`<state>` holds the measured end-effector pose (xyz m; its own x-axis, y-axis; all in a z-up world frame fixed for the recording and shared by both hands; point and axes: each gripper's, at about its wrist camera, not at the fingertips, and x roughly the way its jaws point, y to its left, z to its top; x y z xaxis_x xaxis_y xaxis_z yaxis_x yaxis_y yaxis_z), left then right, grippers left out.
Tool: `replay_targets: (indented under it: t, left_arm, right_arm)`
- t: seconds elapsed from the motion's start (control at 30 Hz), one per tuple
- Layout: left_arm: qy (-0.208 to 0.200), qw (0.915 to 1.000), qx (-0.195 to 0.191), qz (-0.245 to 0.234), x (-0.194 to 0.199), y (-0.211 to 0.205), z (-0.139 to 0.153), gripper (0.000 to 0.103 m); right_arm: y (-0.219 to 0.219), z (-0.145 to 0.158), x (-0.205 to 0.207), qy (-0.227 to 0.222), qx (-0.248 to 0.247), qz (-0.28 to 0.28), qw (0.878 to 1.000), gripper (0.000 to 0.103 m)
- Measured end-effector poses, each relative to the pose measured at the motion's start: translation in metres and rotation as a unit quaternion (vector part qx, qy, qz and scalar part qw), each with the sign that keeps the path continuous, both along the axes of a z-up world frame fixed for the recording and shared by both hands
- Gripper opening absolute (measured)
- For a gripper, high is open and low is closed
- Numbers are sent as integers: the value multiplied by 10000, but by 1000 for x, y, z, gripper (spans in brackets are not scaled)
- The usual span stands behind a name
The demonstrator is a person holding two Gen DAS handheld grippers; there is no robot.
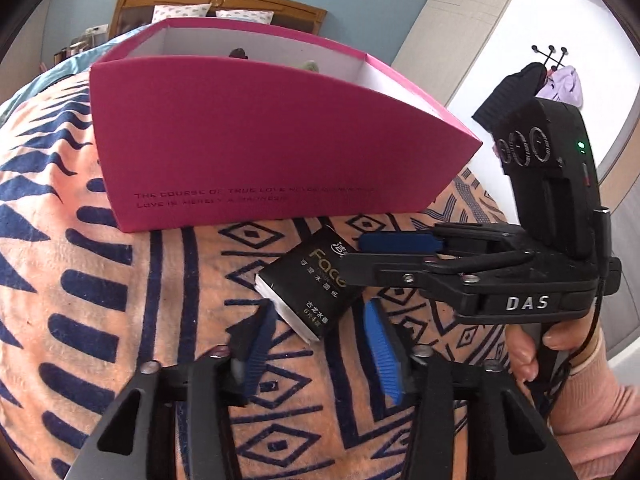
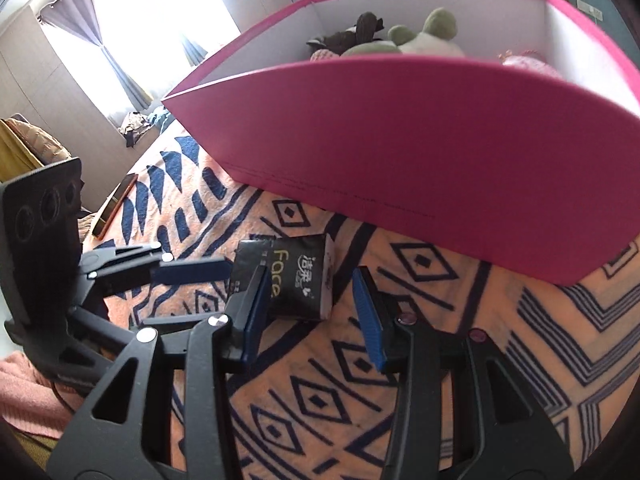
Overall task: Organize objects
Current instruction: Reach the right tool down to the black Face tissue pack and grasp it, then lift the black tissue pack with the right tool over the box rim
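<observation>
A black tissue pack (image 1: 304, 288) marked "Face" lies on the orange and navy blanket (image 1: 80, 280), just in front of a large pink box (image 1: 260, 140). My left gripper (image 1: 320, 344) is open. The pack's near end sits between its blue pads, and only the left pad (image 1: 258, 344) is at its corner. My right gripper (image 1: 356, 252) reaches in from the right over the pack's far end. In the right wrist view the right gripper (image 2: 312, 312) is open around the pack (image 2: 300, 280), with its left pad (image 2: 258, 308) against it. A left gripper finger (image 2: 192, 272) meets the pack's left end.
The pink box (image 2: 440, 152) holds several plush toys (image 2: 424, 36). A hand in a pink sleeve (image 1: 560, 360) holds the right gripper. A flat book-like thing (image 2: 116, 204) lies at the bed's edge. Behind are a wooden headboard (image 1: 128, 8), a coat rack (image 1: 552, 76) and a curtained window (image 2: 120, 20).
</observation>
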<state>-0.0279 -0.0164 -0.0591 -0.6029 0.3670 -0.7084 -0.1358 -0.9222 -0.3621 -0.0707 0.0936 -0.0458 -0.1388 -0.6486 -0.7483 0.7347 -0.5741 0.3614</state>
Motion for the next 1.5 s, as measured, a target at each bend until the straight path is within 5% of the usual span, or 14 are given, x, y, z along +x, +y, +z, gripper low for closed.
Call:
replay_targets:
  t: [0.13,0.6,1.5]
  left_arm:
    - [-27,10000,15,-10,-2,1,-1,35]
    - [-70,9975,-63,-695,1,45,-1,35]
    - [-7,9980,11,-627,-1,43,8,35]
  right_arm:
    - [-1,-6,-1,-164,-35,38,9999,33]
    - [45,-7,20,-201,90,-219,9995,35]
    - [61,-1,27,-199,-285,-485,9982,36]
